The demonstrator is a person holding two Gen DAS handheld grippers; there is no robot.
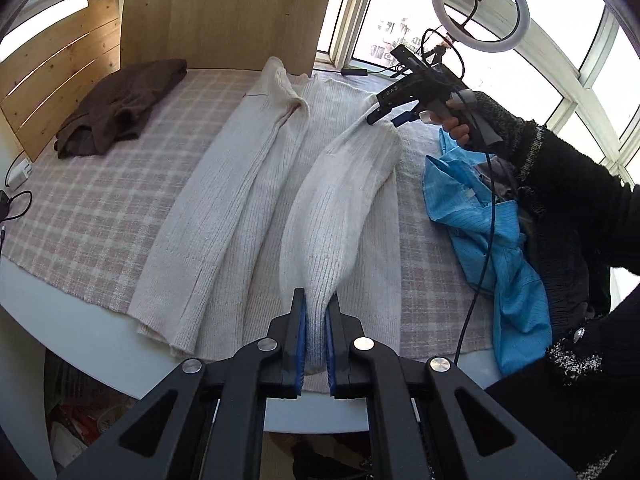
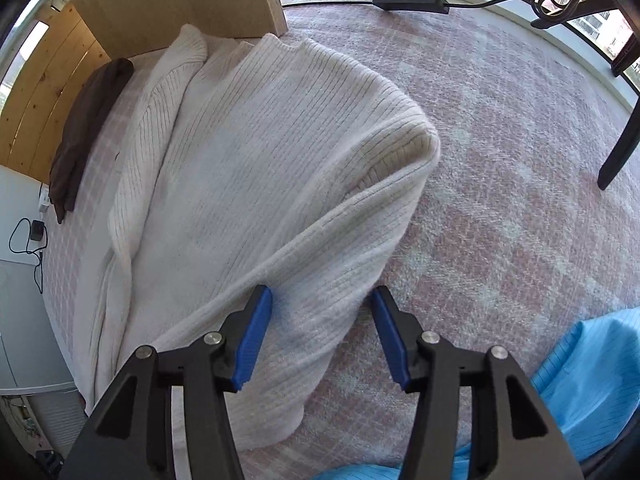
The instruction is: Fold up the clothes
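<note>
Left wrist view: left gripper (image 1: 316, 320) with jaws clamped on cuff of lifted sleeve (image 1: 340, 208); white sweater (image 1: 240, 184) spread on plaid-covered table (image 1: 80, 208). Right wrist view: right gripper (image 2: 322, 336) with jaws parted, straddling sleeve (image 2: 320, 280) unclamped.

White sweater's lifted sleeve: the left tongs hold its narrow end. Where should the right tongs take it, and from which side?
Take the sleeve across its width near the shoulder bend, from above at the outer right side. It is a flat band raised off the sweater, and the open right tongs straddle it. With the left tongs pinching the other end, it should stay taut.
</note>
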